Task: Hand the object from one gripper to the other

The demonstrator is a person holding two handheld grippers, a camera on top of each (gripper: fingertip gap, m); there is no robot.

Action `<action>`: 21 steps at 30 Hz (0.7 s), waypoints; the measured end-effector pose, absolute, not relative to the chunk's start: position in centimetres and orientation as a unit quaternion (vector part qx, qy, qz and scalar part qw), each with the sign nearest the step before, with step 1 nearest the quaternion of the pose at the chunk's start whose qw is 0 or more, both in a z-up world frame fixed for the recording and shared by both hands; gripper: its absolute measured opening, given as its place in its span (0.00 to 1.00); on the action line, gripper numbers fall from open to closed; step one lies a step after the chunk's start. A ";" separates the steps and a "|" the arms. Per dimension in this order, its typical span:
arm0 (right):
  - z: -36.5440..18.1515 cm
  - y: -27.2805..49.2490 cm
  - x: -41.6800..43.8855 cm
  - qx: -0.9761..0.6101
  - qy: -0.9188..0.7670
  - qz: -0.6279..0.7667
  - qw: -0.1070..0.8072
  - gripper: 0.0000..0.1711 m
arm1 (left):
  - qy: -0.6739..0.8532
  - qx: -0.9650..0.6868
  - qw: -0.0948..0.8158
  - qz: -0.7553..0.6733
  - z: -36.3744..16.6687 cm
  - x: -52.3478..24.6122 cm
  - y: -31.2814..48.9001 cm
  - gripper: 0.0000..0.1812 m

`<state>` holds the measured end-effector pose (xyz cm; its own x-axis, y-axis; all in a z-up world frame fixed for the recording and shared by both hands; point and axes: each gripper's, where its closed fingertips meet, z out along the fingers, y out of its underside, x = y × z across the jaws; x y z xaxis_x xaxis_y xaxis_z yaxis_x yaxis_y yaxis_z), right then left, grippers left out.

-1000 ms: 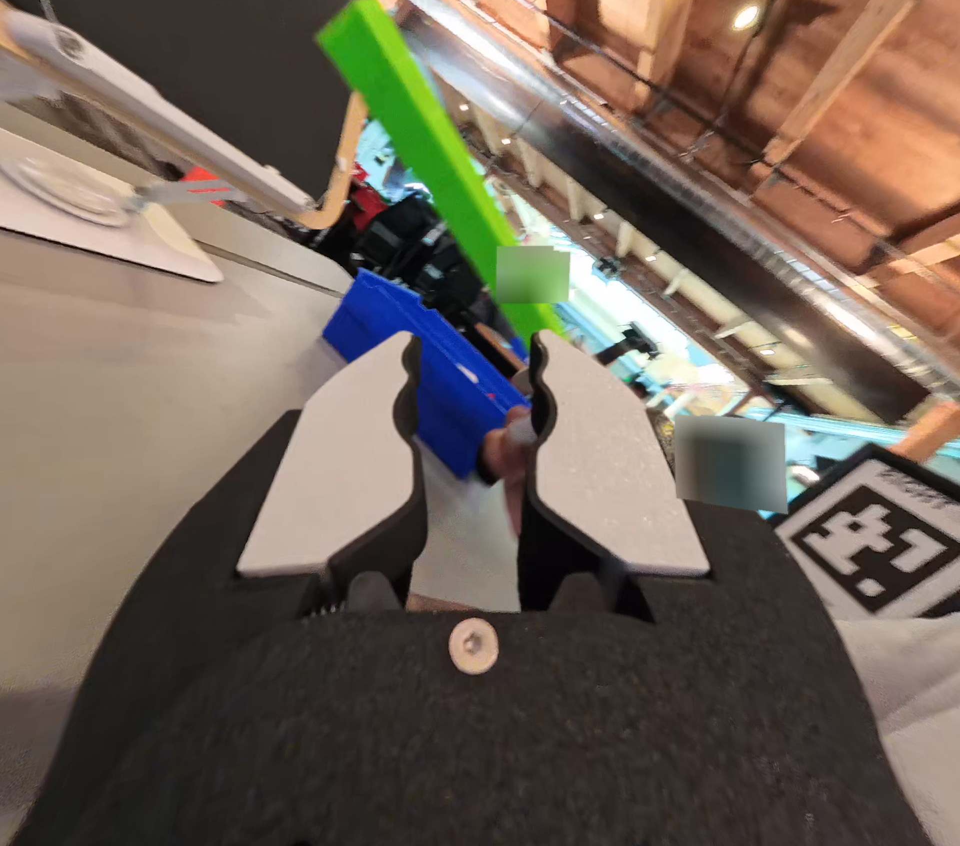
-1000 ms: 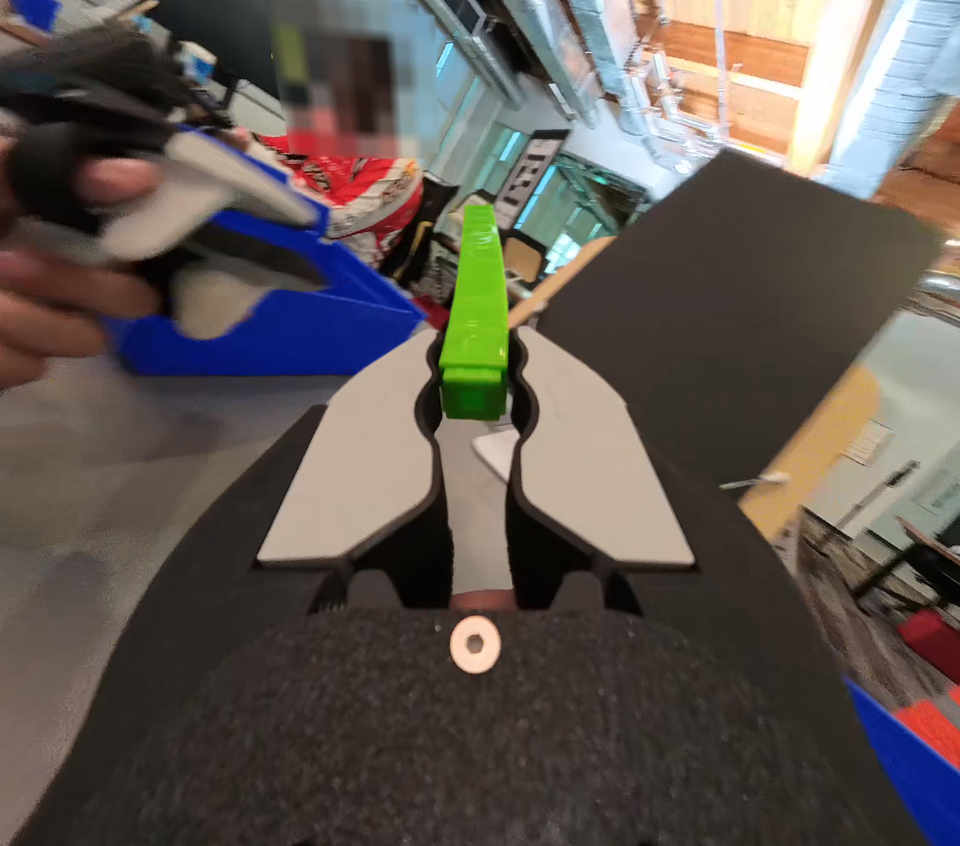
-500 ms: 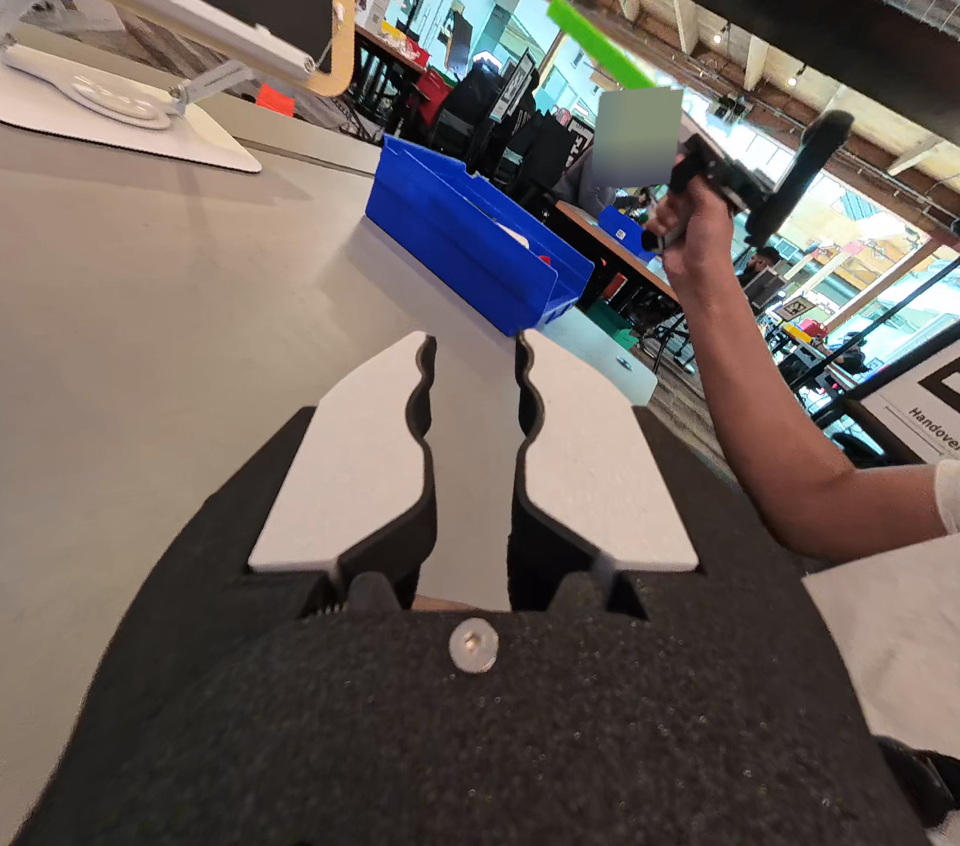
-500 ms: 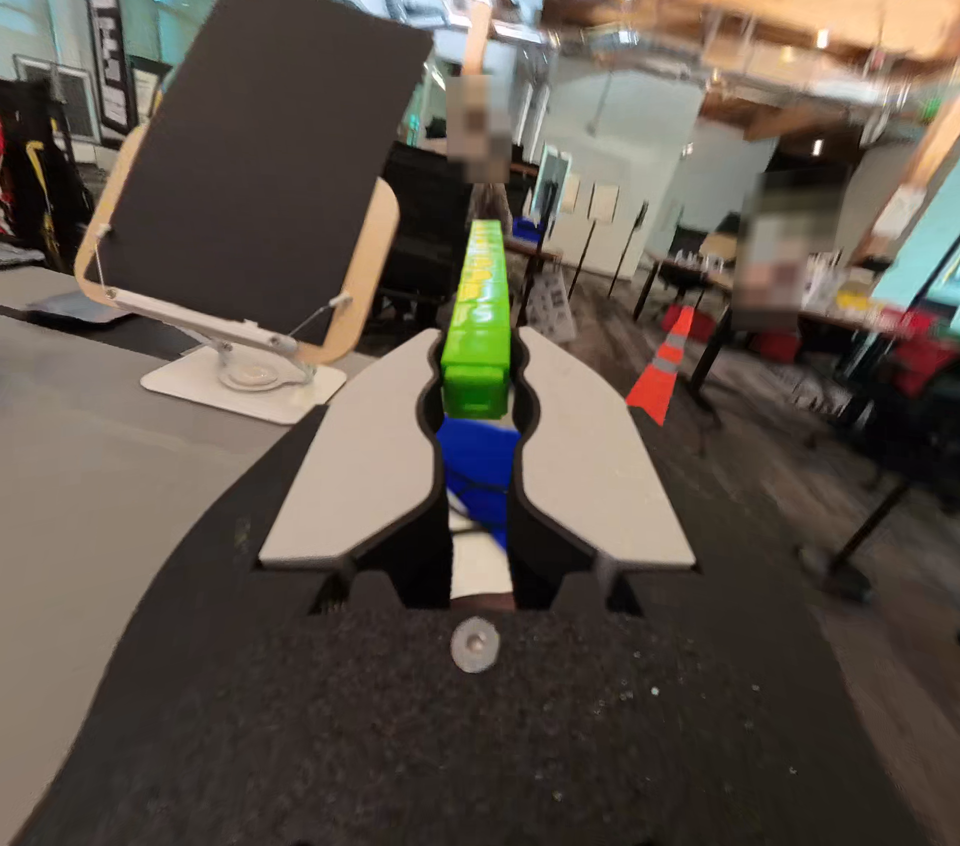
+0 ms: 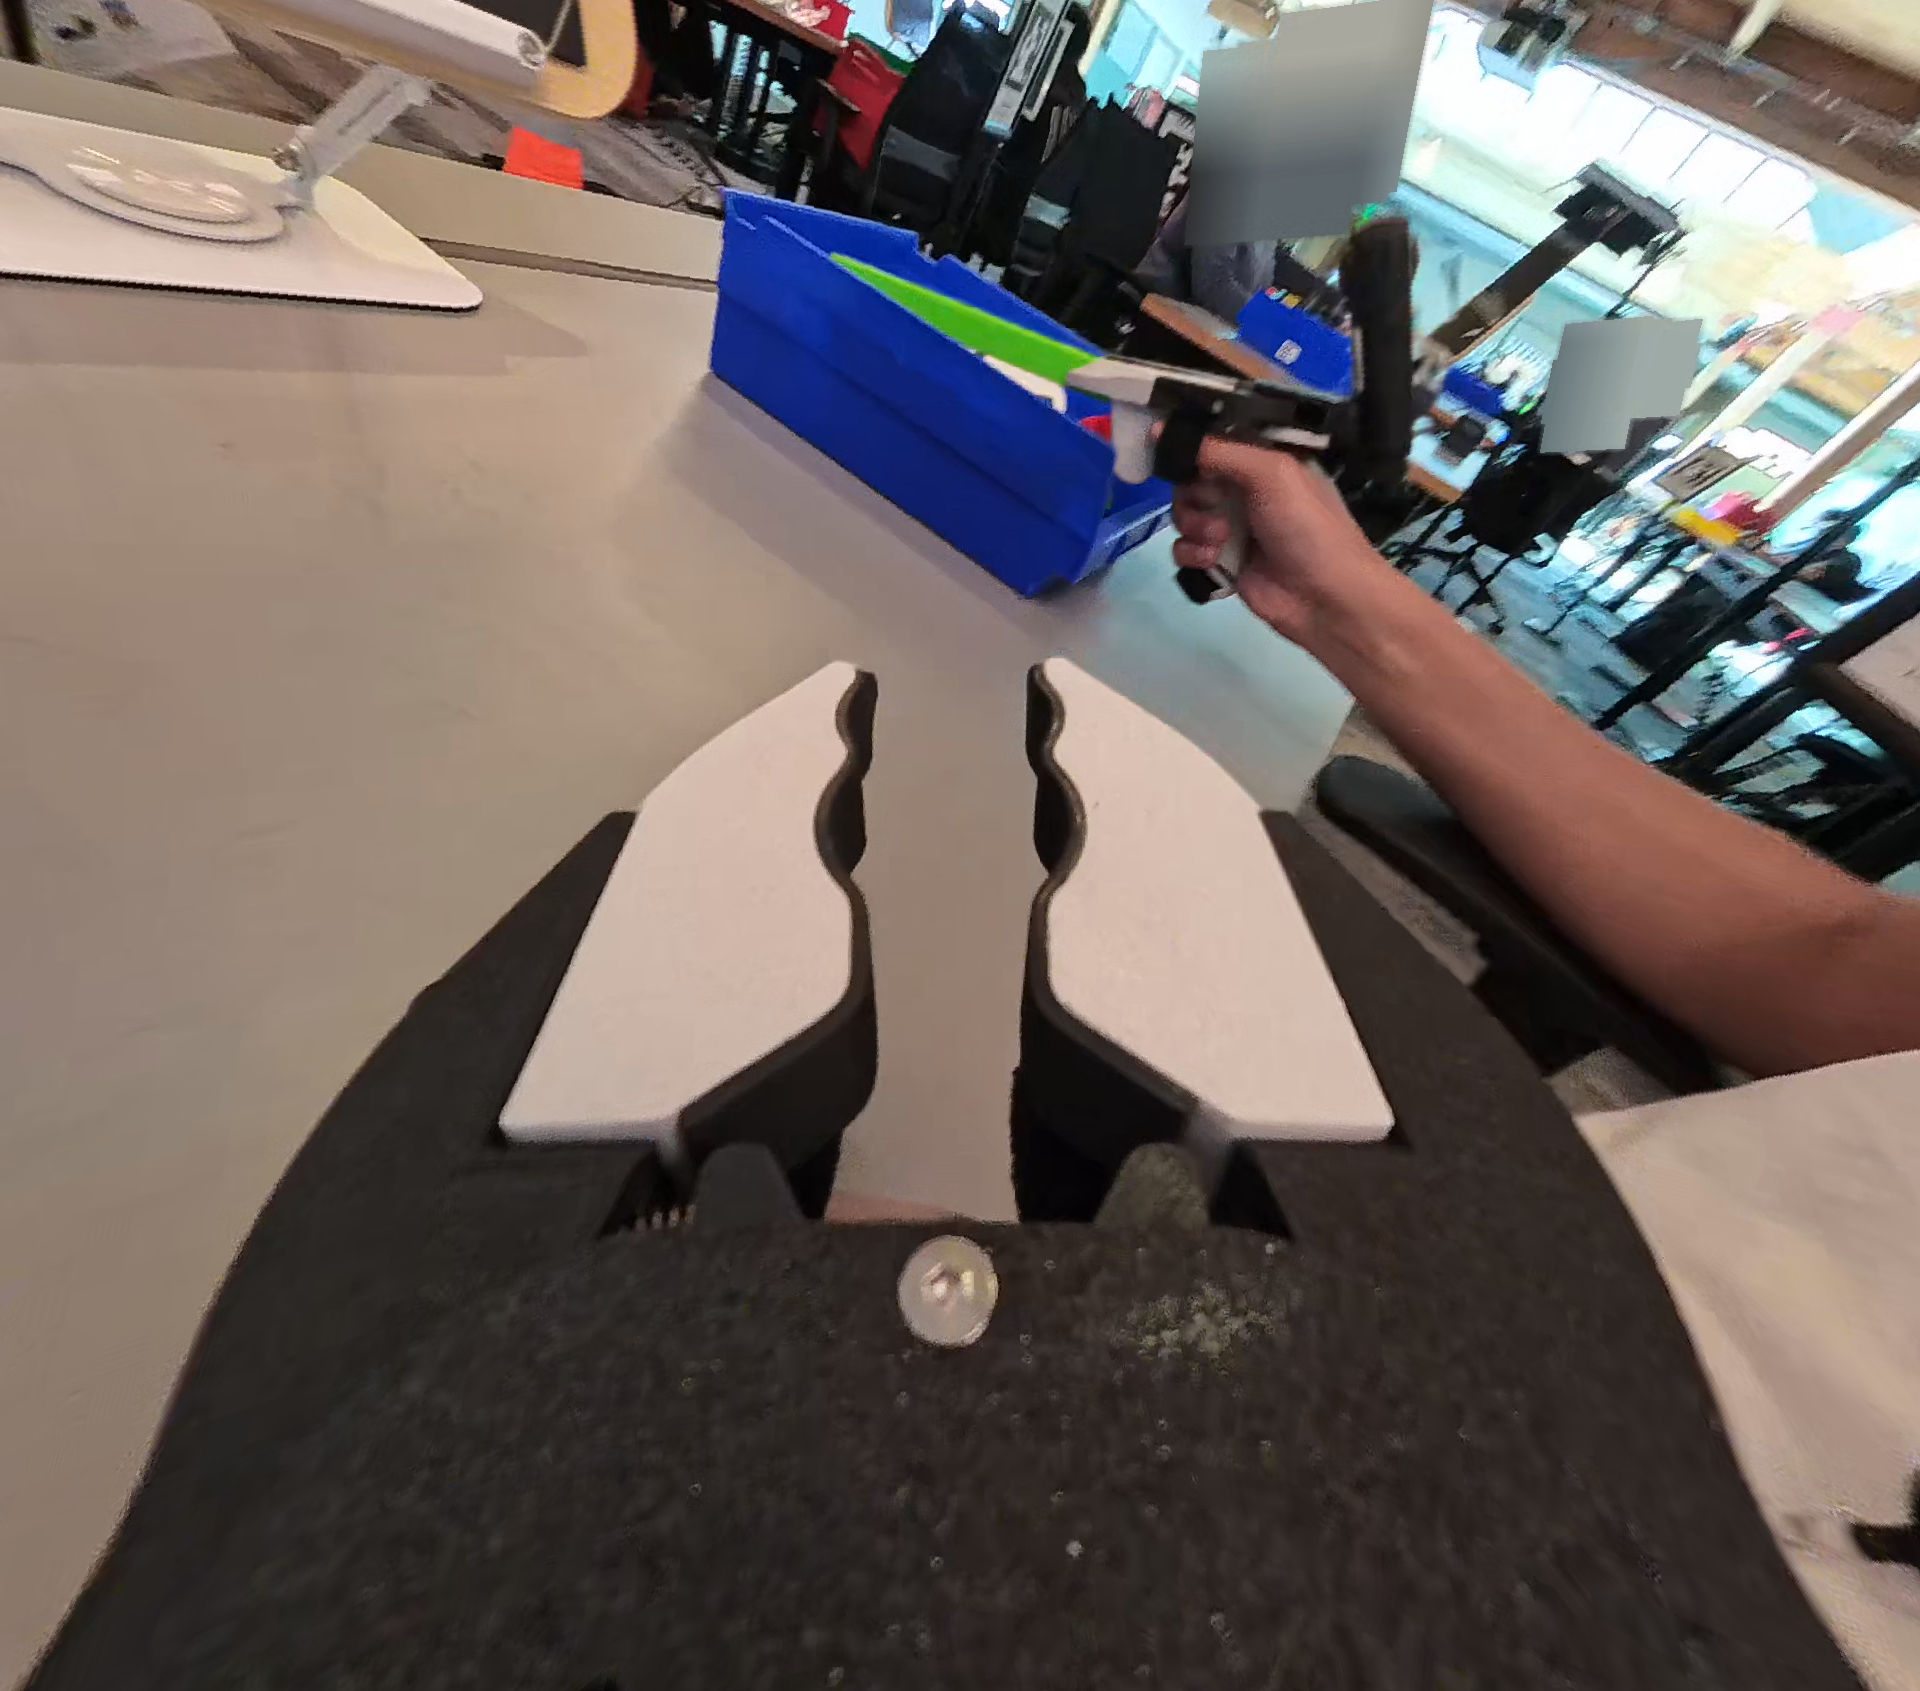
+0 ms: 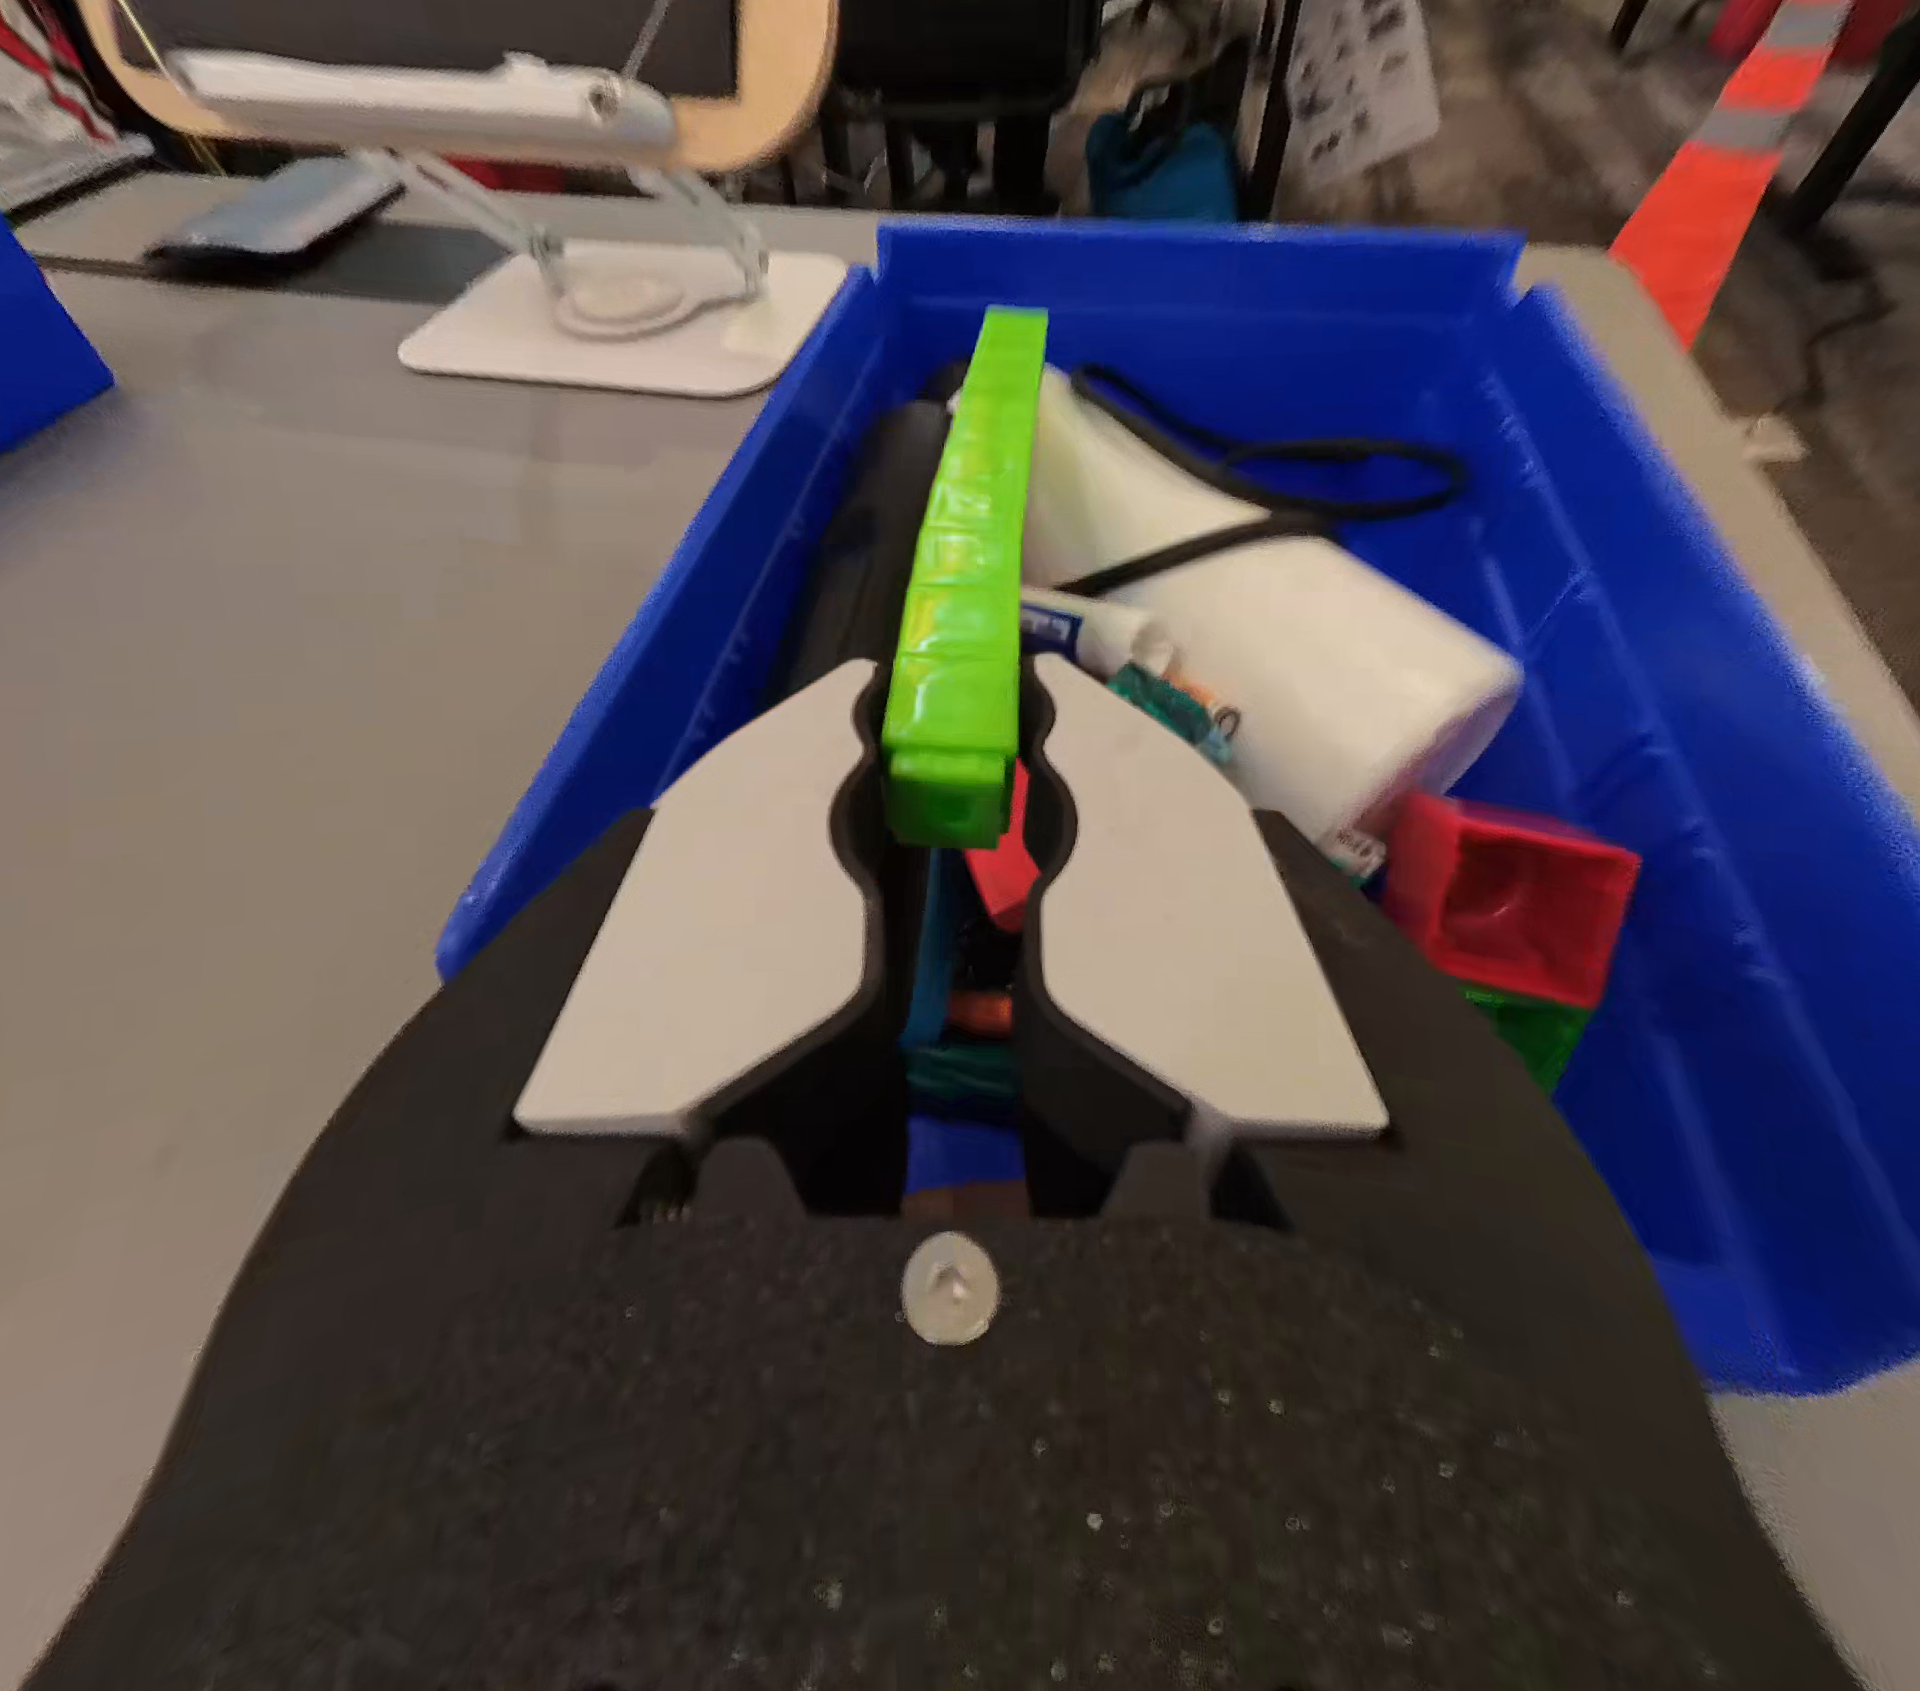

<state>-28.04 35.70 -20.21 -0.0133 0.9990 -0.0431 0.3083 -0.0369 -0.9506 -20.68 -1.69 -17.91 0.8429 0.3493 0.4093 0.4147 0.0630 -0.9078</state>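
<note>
From your left gripper [image 5: 950,685], the grey table [image 5: 312,602] fills everything from nine to eleven o'clock, with a white stand [image 5: 208,228] at ten. Its jaws are spread with a clear gap, and only bare table shows between them. At twelve to one o'clock sits the blue bin [image 5: 914,436], and at one to two o'clock your right hand [image 5: 1262,540] grips the right gripper [image 5: 1086,372] over the bin's near end, the green bar [image 5: 956,327] reaching from its tips across the bin.

From your right gripper [image 6: 948,706], the table lies at nine o'clock and the white stand [image 6: 623,322] at eleven. At twelve, the jaws pinch the near end of the green bar [image 6: 971,561], which points away above the blue bin [image 6: 1662,706]. Inside the bin, a white roll [image 6: 1278,633] lies at one o'clock and a red block [image 6: 1507,903] at three.
</note>
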 end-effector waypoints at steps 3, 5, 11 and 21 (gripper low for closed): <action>-22.1 35.9 -28.3 -0.610 -0.572 0.411 0.363 0.12 | -0.299 -0.730 0.610 0.077 -20.0 -22.2 -3.1 0.17; -22.9 35.8 -28.2 -0.619 -0.582 0.405 0.337 0.13 | -0.307 -0.745 0.571 0.158 -20.6 -23.3 -4.6 0.23; -22.1 35.9 -26.8 -0.597 -0.591 0.412 0.355 0.23 | -0.391 -0.712 0.527 0.250 -20.9 -25.5 -9.8 0.26; -18.4 36.4 -21.3 -0.567 -0.470 0.493 0.463 0.21 | -0.479 -0.627 0.478 0.387 -19.7 -31.4 -23.9 0.25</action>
<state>-21.33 36.42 -18.42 0.0721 0.9897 -0.1240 0.0765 -0.1295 -0.9886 -31.42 -23.87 -19.71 0.2431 0.9696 -0.0275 0.2310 -0.0854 -0.9692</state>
